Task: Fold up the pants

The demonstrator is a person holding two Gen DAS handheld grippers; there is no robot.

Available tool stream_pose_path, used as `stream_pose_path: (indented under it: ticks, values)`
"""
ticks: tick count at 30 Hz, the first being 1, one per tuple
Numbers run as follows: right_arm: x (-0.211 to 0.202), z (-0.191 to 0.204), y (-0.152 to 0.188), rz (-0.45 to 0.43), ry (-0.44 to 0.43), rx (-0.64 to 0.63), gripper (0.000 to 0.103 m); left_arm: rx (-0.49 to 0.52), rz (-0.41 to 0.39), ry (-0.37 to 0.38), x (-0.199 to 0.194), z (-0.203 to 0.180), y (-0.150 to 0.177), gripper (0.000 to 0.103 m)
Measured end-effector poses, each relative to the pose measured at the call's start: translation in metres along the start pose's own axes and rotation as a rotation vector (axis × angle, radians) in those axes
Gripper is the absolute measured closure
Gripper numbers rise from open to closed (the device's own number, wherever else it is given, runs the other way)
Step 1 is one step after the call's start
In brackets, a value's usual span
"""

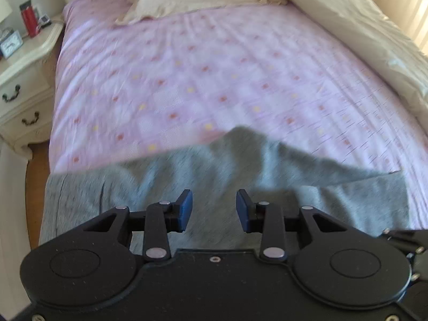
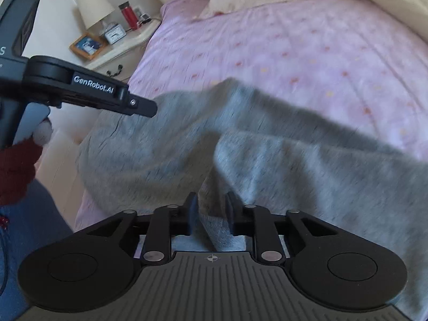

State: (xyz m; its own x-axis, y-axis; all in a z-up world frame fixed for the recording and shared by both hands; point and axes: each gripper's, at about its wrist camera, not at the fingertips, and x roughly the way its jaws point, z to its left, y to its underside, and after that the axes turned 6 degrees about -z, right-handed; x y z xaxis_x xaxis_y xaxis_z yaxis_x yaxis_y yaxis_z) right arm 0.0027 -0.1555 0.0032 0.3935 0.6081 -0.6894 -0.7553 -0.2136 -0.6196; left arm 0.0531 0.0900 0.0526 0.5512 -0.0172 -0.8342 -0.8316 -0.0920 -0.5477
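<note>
The pants (image 2: 267, 165) are lying crosswise on the bed (image 2: 294, 53), just ahead of both grippers. The left gripper (image 1: 214, 210) is standing with fingers wide and empty. The right gripper (image 2: 211, 214) is nearer, its narrow fingers straddling a fold, pads not pressing.

grey pants (image 1: 214, 187) on pink-sheeted bed (image 1: 214, 67)

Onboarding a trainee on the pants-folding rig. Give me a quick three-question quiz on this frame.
1. True or false: the left tongs are clamped on the grey pants.
2. What colour is the bottle on the nightstand? A red, B green, C blue.
3. Fill in: the pants lie on a ___ patterned bedspread.

Key: 1 false, the tongs are open with nothing between the pads. 2 A. 3 pink.
</note>
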Motion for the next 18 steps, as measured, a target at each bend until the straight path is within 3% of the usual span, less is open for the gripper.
stream_pose_path:
  ticks: [4,9,12,16,18]
  values:
    - [-0.026,-0.001,-0.008,-0.053,-0.032,0.028,0.066,0.003,0.002,0.01,-0.007,0.01,0.004,0.059]
    - [-0.043,-0.028,-0.022,-0.152,-0.027,0.17,0.066,-0.012,-0.073,0.026,-0.031,0.032,-0.007,0.057]
    - [-0.024,-0.03,-0.02,-0.09,0.013,0.193,0.075,-0.026,-0.108,0.002,-0.041,0.053,-0.014,0.056]
    - [0.016,-0.01,0.002,0.088,0.041,0.096,0.076,-0.044,-0.127,-0.058,-0.05,0.089,-0.014,0.056]
    - [0.018,-0.001,0.012,0.07,0.07,0.044,0.076,-0.072,-0.122,-0.093,-0.053,0.114,-0.01,0.056]
